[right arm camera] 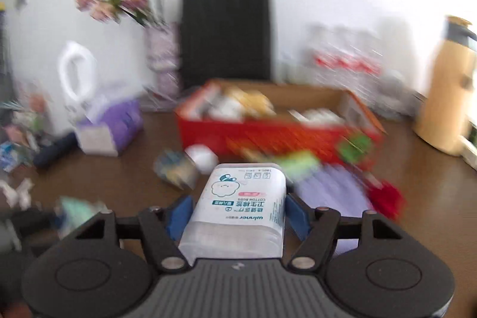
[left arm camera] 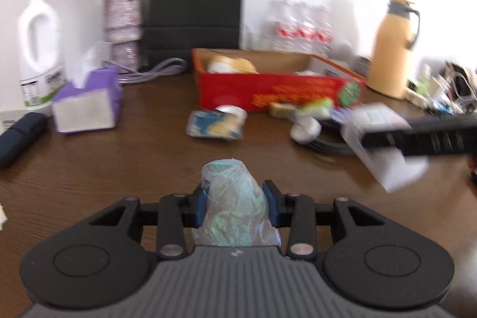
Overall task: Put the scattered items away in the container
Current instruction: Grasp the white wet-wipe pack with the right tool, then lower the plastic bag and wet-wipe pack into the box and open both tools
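My left gripper (left arm camera: 235, 204) is shut on a clear plastic bag with pale green contents (left arm camera: 235, 210), held above the brown table. My right gripper (right arm camera: 238, 213) is shut on a white cotton-bud box (right arm camera: 241, 213); that box also shows at the right of the left wrist view (left arm camera: 378, 139). The red cardboard box (left arm camera: 277, 91) stands at the middle back with several items inside; it also shows in the right wrist view (right arm camera: 277, 136). Loose items lie in front of it: a blue-and-yellow packet (left arm camera: 213, 127), a white round item (left arm camera: 305, 130), a green-and-white packet (left arm camera: 317, 106).
A purple tissue box (left arm camera: 89, 103), a white jug (left arm camera: 38, 55), a flower vase (left arm camera: 123, 29) and a black paper bag (left arm camera: 196, 11) stand at the back left. Water bottles (left arm camera: 301, 26) and a yellow thermos (left arm camera: 393, 49) stand at the back right. A purple pack (right arm camera: 334, 192) lies near the red box.
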A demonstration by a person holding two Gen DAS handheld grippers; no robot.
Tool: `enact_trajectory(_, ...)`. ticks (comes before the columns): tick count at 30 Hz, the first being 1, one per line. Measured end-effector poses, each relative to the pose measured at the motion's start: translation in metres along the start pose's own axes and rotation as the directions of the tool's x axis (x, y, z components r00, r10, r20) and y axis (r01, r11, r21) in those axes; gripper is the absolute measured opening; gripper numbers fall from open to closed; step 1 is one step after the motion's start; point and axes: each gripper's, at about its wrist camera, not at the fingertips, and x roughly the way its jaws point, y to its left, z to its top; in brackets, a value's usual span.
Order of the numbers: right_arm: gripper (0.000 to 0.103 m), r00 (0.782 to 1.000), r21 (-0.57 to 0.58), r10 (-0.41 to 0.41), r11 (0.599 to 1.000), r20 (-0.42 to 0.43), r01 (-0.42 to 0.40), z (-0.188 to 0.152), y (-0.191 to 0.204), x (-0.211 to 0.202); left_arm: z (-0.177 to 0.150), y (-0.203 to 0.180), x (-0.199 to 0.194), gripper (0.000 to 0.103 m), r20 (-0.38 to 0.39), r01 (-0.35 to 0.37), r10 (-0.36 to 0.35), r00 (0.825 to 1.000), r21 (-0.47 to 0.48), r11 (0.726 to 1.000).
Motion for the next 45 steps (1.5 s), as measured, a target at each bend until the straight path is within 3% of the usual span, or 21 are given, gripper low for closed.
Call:
enact_trajectory(5, 0.068, 0.996, 0.096, -0.033, 0.994, -0.082, 0.041, -0.047, -0.038, -0.020, -0.013, -0.035, -0.006, 0.043, -0.018, 0.045, -0.044, 0.999, 0.049, 0.998)
enact_trajectory(8, 0.068, 0.998, 0.114, -0.008, 0.993, -0.070, 0.016, -0.058, -0.044, -0.029, -0.019, -0.051, -0.010, 0.053, -0.018, 0.034, -0.033, 0.999, 0.074, 0.997)
enact_trajectory(10, 0.069, 0.998, 0.111, 0.001, 0.994, -0.065, 0.006, -0.061, -0.044, -0.033, -0.020, -0.056, -0.013, 0.066, -0.023, 0.023, -0.021, 1.000, 0.081, 0.996)
enact_trajectory(13, 0.081, 0.998, 0.089, -0.010, 0.996, -0.060, 0.015, -0.063, -0.041, -0.035, -0.021, -0.057, -0.016, 0.074, -0.031, 0.002, 0.000, 1.000, 0.077, 0.997)
enact_trajectory(15, 0.082, 0.998, 0.076, -0.022, 0.997, -0.056, 0.026, -0.065, -0.039, -0.033, -0.022, -0.056, -0.014, 0.073, -0.053, 0.000, 0.004, 0.999, 0.069, 0.998)
enact_trajectory(16, 0.082, 0.998, 0.079, -0.024, 0.997, -0.063, 0.029, -0.066, -0.038, -0.031, -0.023, -0.056, -0.011, 0.061, -0.072, 0.009, -0.005, 0.997, 0.063, 0.998)
enact_trajectory(19, 0.067, 0.996, 0.080, -0.031, 0.996, -0.080, 0.037, -0.070, -0.036, -0.022, -0.022, -0.054, -0.005, 0.046, -0.087, 0.025, -0.022, 0.996, 0.035, 0.999)
enact_trajectory(21, 0.065, 0.997, 0.089, -0.035, 0.995, -0.061, 0.041, -0.071, -0.036, -0.020, -0.016, -0.052, -0.003, 0.041, -0.073, 0.003, -0.002, 0.997, 0.016, 1.000)
enact_trajectory(24, 0.065, 1.000, 0.114, -0.029, 0.993, -0.004, 0.030, -0.060, -0.040, -0.024, 0.010, -0.054, -0.004, 0.039, 0.053, -0.066, 0.066, 0.996, 0.002, 0.998)
enact_trajectory(26, 0.065, 0.994, 0.098, -0.038, 0.995, 0.103, 0.028, -0.038, -0.041, -0.034, 0.039, -0.053, -0.010, 0.039, 0.181, -0.077, 0.077, 0.980, -0.011, 0.997)
enact_trajectory(28, 0.065, 0.971, 0.081, -0.055, 0.996, 0.234, 0.037, -0.008, -0.046, -0.048, 0.074, -0.051, -0.015, 0.039, 0.275, -0.085, 0.089, 0.957, -0.027, 0.996)
enact_trajectory(30, 0.065, 0.941, 0.072, -0.070, 0.996, 0.332, 0.049, 0.025, -0.053, -0.057, 0.105, -0.048, -0.015, 0.039, 0.329, -0.079, 0.084, 0.940, -0.028, 0.996)
enact_trajectory(34, 0.065, 0.910, 0.076, -0.071, 0.996, 0.408, 0.044, 0.081, -0.072, -0.057, 0.143, -0.041, -0.003, 0.040, 0.374, -0.080, 0.091, 0.923, -0.044, 0.996)
enact_trajectory(35, 0.065, 0.909, 0.073, -0.069, 0.996, 0.411, 0.042, 0.092, -0.076, -0.054, 0.152, -0.039, 0.004, 0.040, 0.359, -0.072, 0.084, 0.930, -0.045, 0.996)
enact_trajectory(37, 0.065, 0.921, 0.053, -0.039, 0.998, 0.387, 0.021, 0.120, -0.086, -0.041, 0.182, -0.036, 0.032, 0.041, 0.280, -0.010, 0.016, 0.960, -0.023, 1.000)
enact_trajectory(39, 0.065, 0.960, 0.020, 0.042, 0.999, 0.277, -0.050, 0.162, -0.099, -0.011, 0.219, -0.028, 0.079, 0.041, 0.106, 0.103, -0.098, 0.990, -0.047, 0.994)
enact_trajectory(40, 0.065, 0.975, 0.025, 0.085, 0.995, 0.204, -0.092, 0.185, -0.108, 0.009, 0.236, -0.024, 0.107, 0.041, 0.006, 0.137, -0.137, 0.991, -0.080, 0.987)
enact_trajectory(42, 0.065, 0.990, 0.060, 0.123, 0.990, 0.066, -0.128, 0.224, -0.121, 0.054, 0.258, -0.021, 0.163, 0.041, -0.163, 0.128, -0.145, 0.976, -0.107, 0.986)
enact_trajectory(45, 0.065, 0.988, 0.084, 0.114, 0.991, -0.100, -0.106, 0.269, -0.137, 0.120, 0.273, -0.012, 0.242, 0.041, -0.347, 0.062, -0.110, 0.931, -0.145, 0.988)
